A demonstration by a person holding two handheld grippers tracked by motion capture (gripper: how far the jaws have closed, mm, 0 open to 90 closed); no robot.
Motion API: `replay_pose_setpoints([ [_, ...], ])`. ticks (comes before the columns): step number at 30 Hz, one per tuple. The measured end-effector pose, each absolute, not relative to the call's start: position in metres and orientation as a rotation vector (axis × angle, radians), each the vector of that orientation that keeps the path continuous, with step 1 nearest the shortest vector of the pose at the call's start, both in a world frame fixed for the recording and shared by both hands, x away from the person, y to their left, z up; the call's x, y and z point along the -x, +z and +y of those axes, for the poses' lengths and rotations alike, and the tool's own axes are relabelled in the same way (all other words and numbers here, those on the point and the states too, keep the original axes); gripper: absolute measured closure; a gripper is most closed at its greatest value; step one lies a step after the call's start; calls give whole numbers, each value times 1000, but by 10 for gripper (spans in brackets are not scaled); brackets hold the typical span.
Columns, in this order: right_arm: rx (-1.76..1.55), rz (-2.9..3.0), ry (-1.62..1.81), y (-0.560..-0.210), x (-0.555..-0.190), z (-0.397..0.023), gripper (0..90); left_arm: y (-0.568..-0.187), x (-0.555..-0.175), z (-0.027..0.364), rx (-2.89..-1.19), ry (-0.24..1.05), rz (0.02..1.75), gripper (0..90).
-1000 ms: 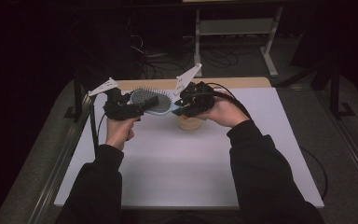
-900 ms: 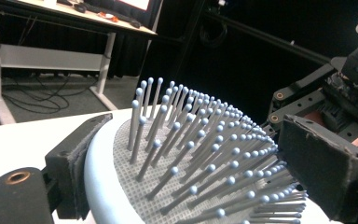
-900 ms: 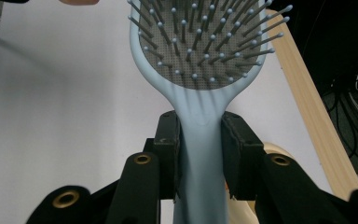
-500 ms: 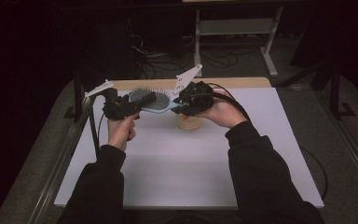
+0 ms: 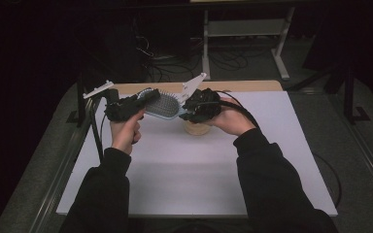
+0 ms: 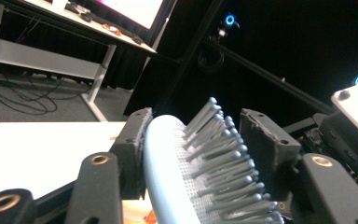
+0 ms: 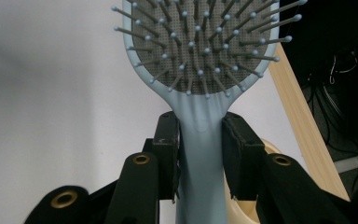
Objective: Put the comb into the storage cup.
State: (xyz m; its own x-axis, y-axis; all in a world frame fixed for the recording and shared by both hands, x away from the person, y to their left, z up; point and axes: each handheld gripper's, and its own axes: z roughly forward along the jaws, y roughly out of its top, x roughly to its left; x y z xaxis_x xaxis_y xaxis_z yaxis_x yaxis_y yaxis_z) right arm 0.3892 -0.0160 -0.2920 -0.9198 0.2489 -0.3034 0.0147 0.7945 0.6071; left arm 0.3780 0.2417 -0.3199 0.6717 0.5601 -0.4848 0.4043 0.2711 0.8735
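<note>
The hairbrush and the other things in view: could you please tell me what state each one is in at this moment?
Hairbrush: held off the table between both grippers, bristles up.
Right gripper: shut on the hairbrush handle.
Left gripper: jaws have just been closing, one on the hairbrush head's back, the other against its bristles.
Small tan bowl: upright on the table below the right gripper; contents hidden.

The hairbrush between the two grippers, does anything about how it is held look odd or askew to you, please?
One thing: the left gripper, whose jaws have just been closing, clamps the hairbrush across its head, one pad on the smooth back, the other against the bristles, which looks uneven. The right gripper holds the handle squarely. No damage shows.
</note>
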Motion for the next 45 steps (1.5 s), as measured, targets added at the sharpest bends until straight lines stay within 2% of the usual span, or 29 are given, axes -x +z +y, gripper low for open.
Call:
replay_pose_setpoints([
  [7, -208, 2619, 848, -300, -391, -11, 670, -315, -375, 241, -1386, 141, 848, 564],
  [21, -256, 2649, 890, -307, -394, -14, 648, -304, -371, 231, -1485, 210, 789, 584],
  [30, -343, 2670, 944, -308, -398, -27, 511, -294, -369, 220, -1532, 237, 744, 587],
  [35, -449, 2670, 1031, -304, -402, -44, 374, -287, -369, 221, -1552, 264, 736, 585],
  [41, -561, 2665, 1135, -309, -405, -65, 143, -277, -369, 225, -1562, 286, 725, 585],
  [43, -584, 2653, 1168, -311, -404, -72, 120, -274, -368, 225, -1572, 297, 723, 585],
  [45, -600, 2636, 1198, -314, -403, -79, 44, -272, -368, 226, -1575, 299, 720, 585],
])
